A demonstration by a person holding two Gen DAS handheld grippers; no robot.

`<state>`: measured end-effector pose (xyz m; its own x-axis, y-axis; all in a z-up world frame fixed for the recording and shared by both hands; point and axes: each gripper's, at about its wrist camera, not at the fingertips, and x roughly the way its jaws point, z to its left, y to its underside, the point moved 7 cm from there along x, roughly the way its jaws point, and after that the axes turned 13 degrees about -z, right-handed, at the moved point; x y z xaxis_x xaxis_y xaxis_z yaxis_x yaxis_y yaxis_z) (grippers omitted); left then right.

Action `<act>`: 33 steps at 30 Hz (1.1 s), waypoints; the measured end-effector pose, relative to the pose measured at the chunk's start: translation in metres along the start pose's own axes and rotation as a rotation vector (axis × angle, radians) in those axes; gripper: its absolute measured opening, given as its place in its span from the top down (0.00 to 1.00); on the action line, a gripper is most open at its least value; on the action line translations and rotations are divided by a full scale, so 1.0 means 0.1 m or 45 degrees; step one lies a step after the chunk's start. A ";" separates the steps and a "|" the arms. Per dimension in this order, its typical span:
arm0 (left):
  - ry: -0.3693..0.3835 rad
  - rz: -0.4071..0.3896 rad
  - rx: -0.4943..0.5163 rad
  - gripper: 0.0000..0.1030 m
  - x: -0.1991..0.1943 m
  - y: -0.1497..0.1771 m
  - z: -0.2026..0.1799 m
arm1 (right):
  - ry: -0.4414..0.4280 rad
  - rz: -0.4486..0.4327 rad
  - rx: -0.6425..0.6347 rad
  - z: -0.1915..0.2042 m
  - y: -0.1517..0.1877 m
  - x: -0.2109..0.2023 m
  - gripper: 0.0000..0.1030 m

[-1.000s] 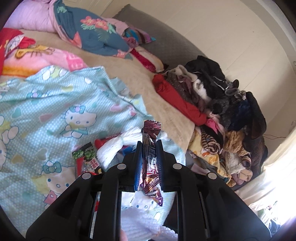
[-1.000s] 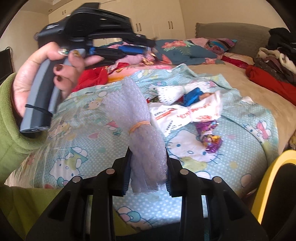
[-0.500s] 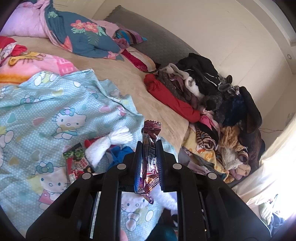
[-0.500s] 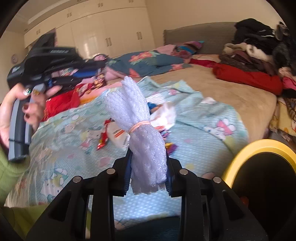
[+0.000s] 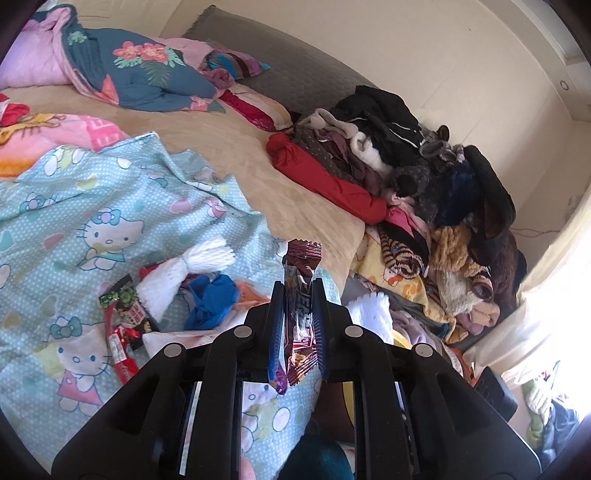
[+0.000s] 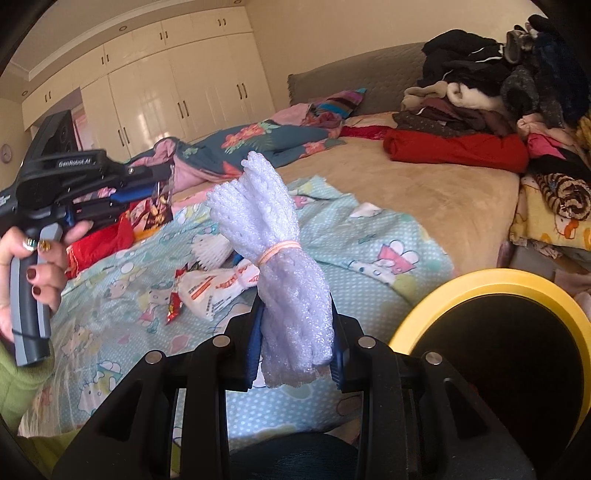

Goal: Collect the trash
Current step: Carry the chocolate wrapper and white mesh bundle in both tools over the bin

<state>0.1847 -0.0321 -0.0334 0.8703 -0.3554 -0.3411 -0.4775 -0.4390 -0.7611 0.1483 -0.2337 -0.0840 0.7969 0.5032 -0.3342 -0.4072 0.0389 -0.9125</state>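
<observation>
A wide bed (image 5: 236,158) with a tan cover fills the room. Its grey padded headboard (image 5: 295,74) stands at 12 o'clock in the left wrist view, against a plain cream wall (image 5: 424,48). A heap of clothes (image 5: 417,155) runs along the bed's edge from 1 to 4 o'clock. Strong daylight floods in at 4 o'clock through a pale curtain (image 5: 546,306). In the right wrist view, glossy cream wardrobe doors (image 6: 177,85) with dark handles line the wall from 10 to 12 o'clock, under a white ceiling (image 6: 110,14).
</observation>
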 end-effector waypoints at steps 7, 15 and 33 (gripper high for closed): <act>0.019 0.022 0.058 0.90 0.04 0.09 -0.17 | 0.040 -0.030 0.027 -0.16 -0.06 -0.10 0.72; 0.047 0.042 0.099 0.90 0.06 0.18 -0.34 | 0.078 -0.068 0.086 -0.36 -0.14 -0.23 0.73; 0.108 0.094 0.171 0.90 0.13 0.40 -0.66 | 0.179 -0.110 0.133 -0.69 -0.22 -0.44 0.72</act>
<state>0.1688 -0.1081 -0.0318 0.8172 -0.4536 -0.3555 -0.5147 -0.2971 -0.8043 0.1535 -0.3165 -0.0653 0.8827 0.3685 -0.2917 -0.3725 0.1701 -0.9123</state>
